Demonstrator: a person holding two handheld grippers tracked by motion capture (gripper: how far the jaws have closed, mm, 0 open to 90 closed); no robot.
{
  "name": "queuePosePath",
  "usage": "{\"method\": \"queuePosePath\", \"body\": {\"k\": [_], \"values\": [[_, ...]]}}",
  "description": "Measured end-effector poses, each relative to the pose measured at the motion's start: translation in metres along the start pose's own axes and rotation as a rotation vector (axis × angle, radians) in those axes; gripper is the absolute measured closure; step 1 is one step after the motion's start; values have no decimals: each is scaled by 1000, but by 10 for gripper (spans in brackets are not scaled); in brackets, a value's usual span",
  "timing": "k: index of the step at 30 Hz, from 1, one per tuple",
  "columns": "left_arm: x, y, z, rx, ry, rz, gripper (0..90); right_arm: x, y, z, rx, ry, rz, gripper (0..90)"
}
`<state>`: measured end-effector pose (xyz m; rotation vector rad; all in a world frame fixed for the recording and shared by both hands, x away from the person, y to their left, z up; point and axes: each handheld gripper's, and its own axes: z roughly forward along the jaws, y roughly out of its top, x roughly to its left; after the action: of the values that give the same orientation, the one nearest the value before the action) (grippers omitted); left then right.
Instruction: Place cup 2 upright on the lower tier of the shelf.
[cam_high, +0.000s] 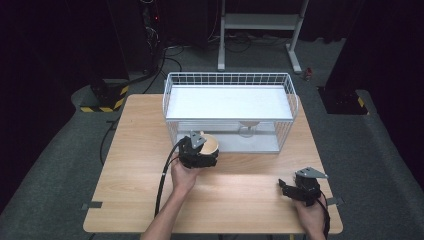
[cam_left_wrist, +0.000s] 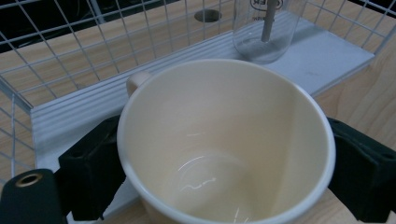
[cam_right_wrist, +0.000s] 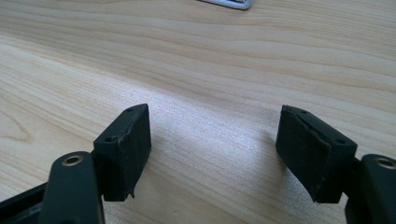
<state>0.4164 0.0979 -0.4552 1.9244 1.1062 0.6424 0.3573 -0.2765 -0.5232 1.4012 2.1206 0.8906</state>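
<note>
A cream mug (cam_left_wrist: 224, 144) sits between the jaws of my left gripper (cam_high: 202, 147), which is shut on its sides; its inside looks empty and its handle (cam_left_wrist: 136, 81) points toward the rack. In the high view the mug (cam_high: 212, 144) is at the front edge of the white wire rack (cam_high: 228, 107), by the lower shelf (cam_left_wrist: 322, 58). A clear glass (cam_left_wrist: 264, 30) with a stick in it stands on that shelf. My right gripper (cam_high: 283, 188) rests low over the table's front right, open, with bare wood between its pads (cam_right_wrist: 128, 149).
The wooden table (cam_high: 135, 165) carries the two-level rack at its back middle. The rack's upper shelf (cam_high: 227, 102) is a white board. Wire walls (cam_left_wrist: 70, 42) close in the rack's sides and back. A cable (cam_high: 162, 185) trails from the left gripper.
</note>
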Motion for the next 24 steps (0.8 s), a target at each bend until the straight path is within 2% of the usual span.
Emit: {"method": "queuePosePath", "body": {"k": [2, 9, 12, 19, 21, 24], "values": [[2, 2, 4, 4, -2, -15, 101, 0, 0, 0, 0, 0, 0, 264], [4, 8, 17, 1, 11, -13, 102, 0, 0, 0, 0, 0, 0, 265], [6, 8, 21, -2, 12, -36, 102, 0, 0, 0, 0, 0, 0, 264], [11, 7, 27, -6, 27, -45, 102, 0, 0, 0, 0, 0, 0, 264], [13, 7, 28, -9, 35, -37, 102, 0, 0, 0, 0, 0, 0, 264], [14, 6, 31, -21, 31, -58, 102, 0, 0, 0, 0, 0, 0, 264]]}}
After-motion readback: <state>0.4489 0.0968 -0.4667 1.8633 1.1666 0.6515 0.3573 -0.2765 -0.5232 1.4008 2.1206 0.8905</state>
